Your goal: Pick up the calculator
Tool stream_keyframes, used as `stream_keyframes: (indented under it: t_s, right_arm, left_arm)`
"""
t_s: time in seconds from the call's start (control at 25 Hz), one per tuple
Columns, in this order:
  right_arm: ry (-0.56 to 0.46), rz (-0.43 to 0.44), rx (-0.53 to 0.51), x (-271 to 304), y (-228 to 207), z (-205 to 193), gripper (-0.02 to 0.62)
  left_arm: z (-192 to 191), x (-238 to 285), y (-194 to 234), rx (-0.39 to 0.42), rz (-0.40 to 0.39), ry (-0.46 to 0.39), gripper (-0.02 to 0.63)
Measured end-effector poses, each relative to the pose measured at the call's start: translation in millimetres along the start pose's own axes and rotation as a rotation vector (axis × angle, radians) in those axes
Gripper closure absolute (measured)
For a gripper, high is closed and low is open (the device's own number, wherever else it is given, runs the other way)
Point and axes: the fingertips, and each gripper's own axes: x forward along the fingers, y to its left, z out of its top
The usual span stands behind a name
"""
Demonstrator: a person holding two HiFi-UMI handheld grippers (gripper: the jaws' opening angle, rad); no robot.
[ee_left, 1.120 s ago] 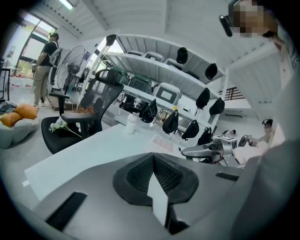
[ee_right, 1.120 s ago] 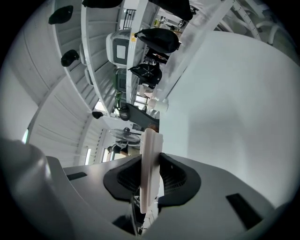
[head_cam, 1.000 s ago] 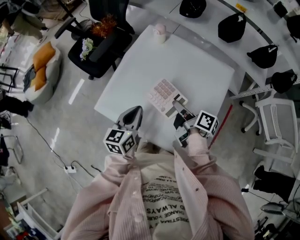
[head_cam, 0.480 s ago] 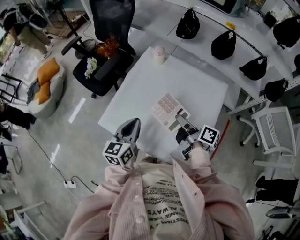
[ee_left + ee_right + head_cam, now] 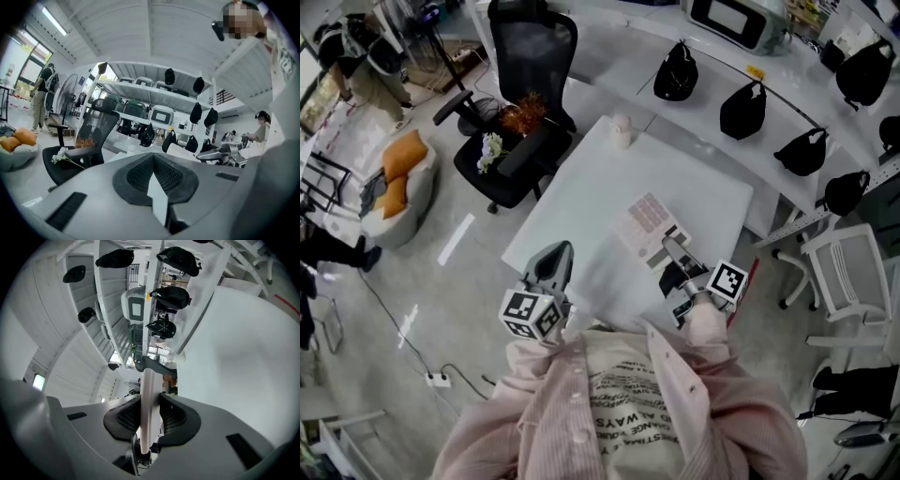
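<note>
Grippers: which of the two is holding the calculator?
The right gripper. Its fingers pinch the calculator by its edge. The left gripper has its fingers closed together with nothing between them.

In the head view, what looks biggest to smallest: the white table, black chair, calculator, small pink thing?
1. white table
2. black chair
3. calculator
4. small pink thing
The calculator is closest to the camera, so it may look a bit bigger than it really is.

table [image 5: 577, 202] open beside calculator [image 5: 649, 218], cup [image 5: 621, 130] far corner
</note>
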Motion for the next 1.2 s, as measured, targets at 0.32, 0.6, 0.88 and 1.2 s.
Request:
stream_keyframes:
  t_s: [0.32,0.6,0.88,1.2]
  right_arm:
    - [-0.039,0.036,0.007,-7,12,11,0.515]
    - [-0.073,0.065,0.023,-13,22,20,0.515]
    - [-0.098,0.081,0.043,-13,24,24,0.515]
    - [-0.099,0.079,0.056,-13,21,23,0.515]
  left_arm:
    - [16,-9,6,0.031,0.023,-0.046,0.604]
    - [30,-14,9,0.04,0.039,-0.079,0.604]
    - [37,-13,12,0.047,0.038,-0.092,0.604]
    - [34,-11,10,0.062,0.04,-0.07,0.604]
